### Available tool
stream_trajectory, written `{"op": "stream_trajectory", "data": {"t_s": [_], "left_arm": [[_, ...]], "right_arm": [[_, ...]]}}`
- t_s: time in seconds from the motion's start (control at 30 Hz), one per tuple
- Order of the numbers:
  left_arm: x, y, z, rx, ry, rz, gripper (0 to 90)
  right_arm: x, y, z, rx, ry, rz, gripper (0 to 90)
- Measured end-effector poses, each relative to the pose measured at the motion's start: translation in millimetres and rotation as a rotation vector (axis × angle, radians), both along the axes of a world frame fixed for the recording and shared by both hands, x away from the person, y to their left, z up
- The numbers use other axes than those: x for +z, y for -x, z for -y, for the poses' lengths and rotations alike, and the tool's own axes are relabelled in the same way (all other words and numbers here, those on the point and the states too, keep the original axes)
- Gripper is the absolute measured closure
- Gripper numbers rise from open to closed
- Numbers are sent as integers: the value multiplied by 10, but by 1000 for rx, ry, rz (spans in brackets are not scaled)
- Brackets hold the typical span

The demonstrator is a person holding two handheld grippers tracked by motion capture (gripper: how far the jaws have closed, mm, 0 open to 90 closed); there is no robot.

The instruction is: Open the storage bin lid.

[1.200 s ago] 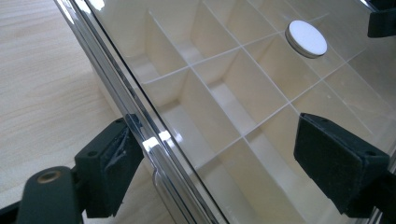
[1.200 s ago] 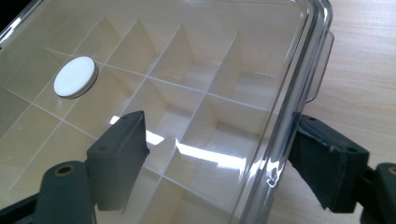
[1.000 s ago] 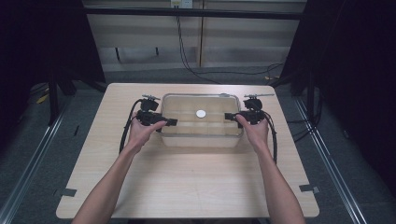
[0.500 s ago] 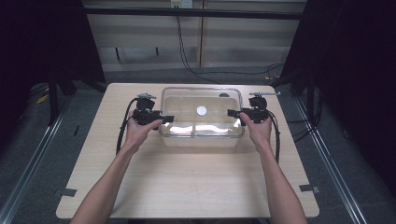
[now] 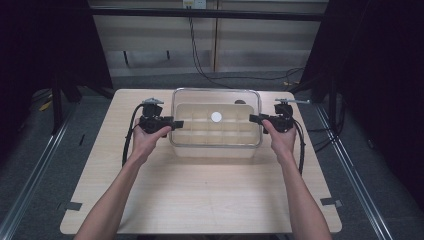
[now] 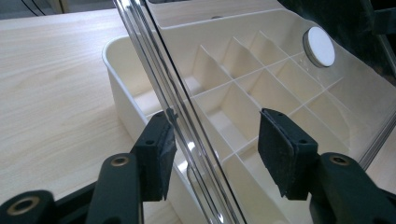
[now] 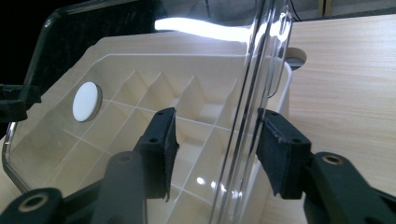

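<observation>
Near the far edge of the surface [image 5: 210, 200] sits a cream divided tray [image 5: 216, 131] under a clear lid [image 5: 216, 102]. Left claw [image 5: 172, 123] and right claw [image 5: 255, 119] straddle the lid's rim at opposite ends, jaws having just been closing, pads not yet pressing on it. A white round knob [image 5: 216, 117] marks the lid's middle.
</observation>
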State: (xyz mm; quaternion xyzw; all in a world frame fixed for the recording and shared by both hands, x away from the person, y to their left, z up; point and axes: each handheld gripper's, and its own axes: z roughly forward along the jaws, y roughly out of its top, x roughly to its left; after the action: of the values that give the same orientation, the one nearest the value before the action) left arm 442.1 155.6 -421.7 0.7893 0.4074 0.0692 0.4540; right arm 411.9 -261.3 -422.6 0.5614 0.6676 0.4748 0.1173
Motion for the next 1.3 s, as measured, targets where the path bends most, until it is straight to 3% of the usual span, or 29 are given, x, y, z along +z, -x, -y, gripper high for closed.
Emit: {"op": "stream_trajectory", "data": {"t_s": [0.17,0.37,0.53,0.83,1.17,1.3], "left_arm": [[60,36,-26,-2,3,15,522],[101,73,-32,-6,0,33,542],[132,107,-45,-18,-14,65,555],[204,179,-87,-21,19,89,614],[257,265,-102,-19,6,114,644],[266,290,-109,-18,23,117,654]], "right_arm": [[60,54,31,-11,-8,22,601],[93,105,58,-14,-38,34,635],[144,154,70,-7,-41,49,658],[220,250,83,1,-42,73,685],[282,345,85,13,-33,94,701],[291,372,91,17,-36,100,707]]}}
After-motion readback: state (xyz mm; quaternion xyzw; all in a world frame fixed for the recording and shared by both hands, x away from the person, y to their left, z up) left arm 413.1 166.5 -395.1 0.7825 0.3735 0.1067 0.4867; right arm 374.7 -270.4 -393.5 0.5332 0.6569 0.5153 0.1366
